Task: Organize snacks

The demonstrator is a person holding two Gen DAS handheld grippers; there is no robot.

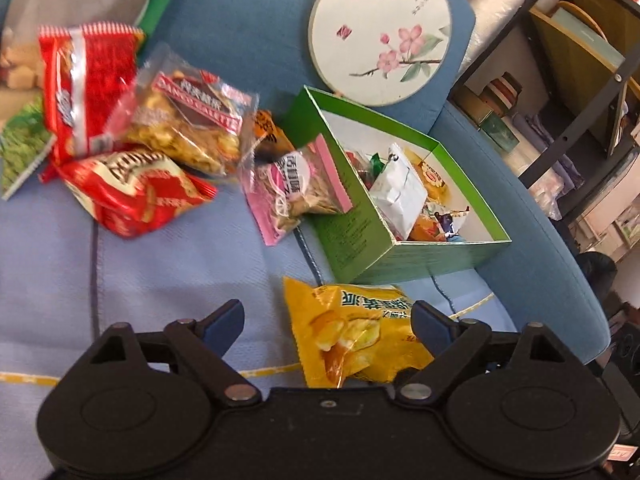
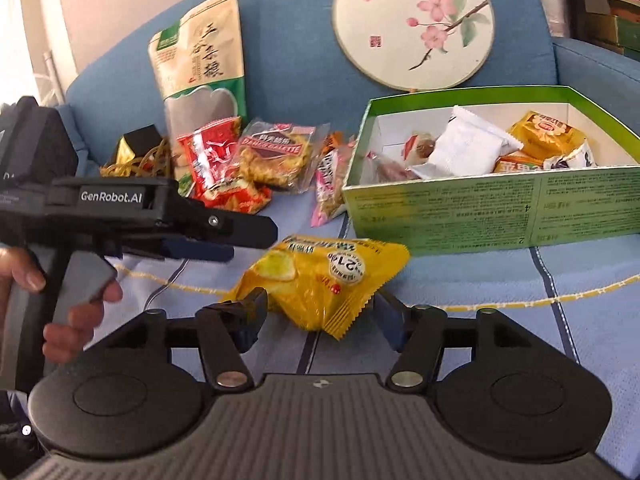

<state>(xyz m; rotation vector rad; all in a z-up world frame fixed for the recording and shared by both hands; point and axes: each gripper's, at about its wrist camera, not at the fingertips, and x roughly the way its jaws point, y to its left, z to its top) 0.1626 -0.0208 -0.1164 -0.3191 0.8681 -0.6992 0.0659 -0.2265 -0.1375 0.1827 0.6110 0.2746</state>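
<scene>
Now both claws gape w/ nothing gripped: right claw straddles crinkly yellow foil chip packet on quilted blue sofa cushion, beside rectangular green cardboard box; left claw hovers nearby.

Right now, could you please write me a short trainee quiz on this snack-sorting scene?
1. True or false: the yellow snack packet already lies inside the green box.
2. Which describes the right gripper? A) open, its fingers either side of the yellow snack packet B) shut on a red packet C) out of view
3. Fill in: the round fan leans against the blue sofa's ____.

Key: 1 false, it lies on the cushion in front of the box; 2 A; 3 backrest.
</scene>
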